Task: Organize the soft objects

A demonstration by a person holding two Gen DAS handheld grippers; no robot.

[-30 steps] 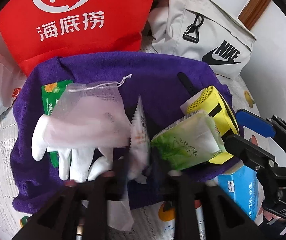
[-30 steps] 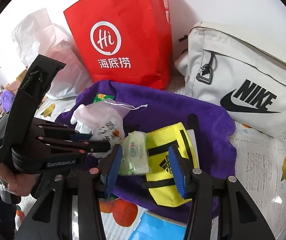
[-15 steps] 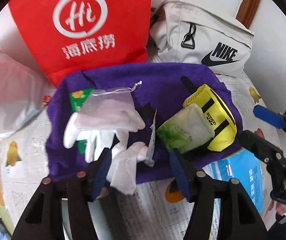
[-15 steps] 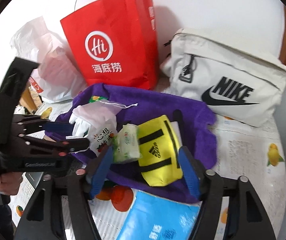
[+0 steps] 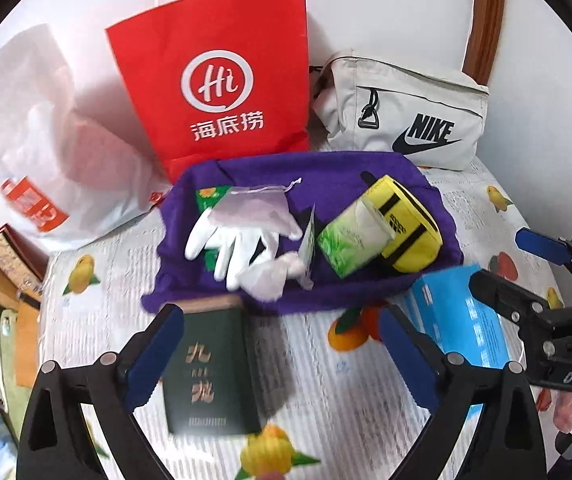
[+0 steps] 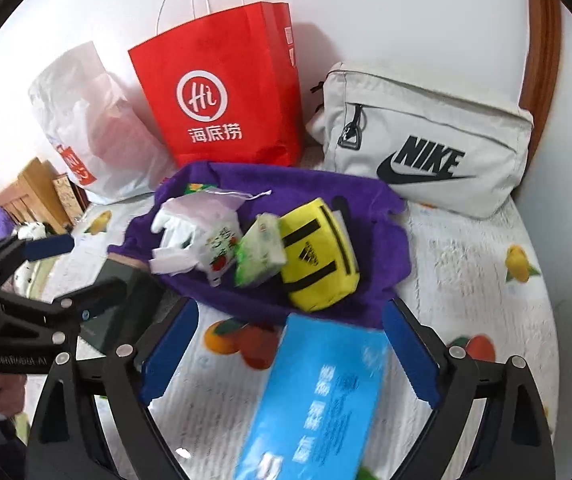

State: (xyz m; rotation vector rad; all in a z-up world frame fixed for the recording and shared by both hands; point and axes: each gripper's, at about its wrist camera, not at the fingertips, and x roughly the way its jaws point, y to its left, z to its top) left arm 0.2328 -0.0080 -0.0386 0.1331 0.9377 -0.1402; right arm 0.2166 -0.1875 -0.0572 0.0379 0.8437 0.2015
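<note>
A purple towel (image 5: 338, 168) (image 6: 326, 184) lies on the fruit-print tablecloth. On it lie white gloves (image 5: 229, 240) under a sheer drawstring pouch (image 5: 253, 204), a small white sachet (image 5: 308, 240) (image 6: 221, 248), a green tissue pack (image 5: 352, 236) (image 6: 261, 252) and a yellow Adidas pouch (image 5: 406, 228) (image 6: 318, 256). My left gripper (image 5: 281, 356) is open and empty, held back over a dark green box (image 5: 209, 368). My right gripper (image 6: 290, 356) is open and empty, above a blue box (image 6: 326, 396) (image 5: 458, 316).
A red Hi paper bag (image 5: 221, 84) (image 6: 221, 88), a white plastic bag (image 5: 33, 140) (image 6: 89, 132) and a cream Nike bag (image 5: 406, 116) (image 6: 426, 140) stand behind the towel against the wall. Wooden furniture (image 5: 1, 264) is at the left.
Both grippers have pulled back from the towel and opened wide. The left one has let go of the sachet, which now lies on the towel by the gloves.
</note>
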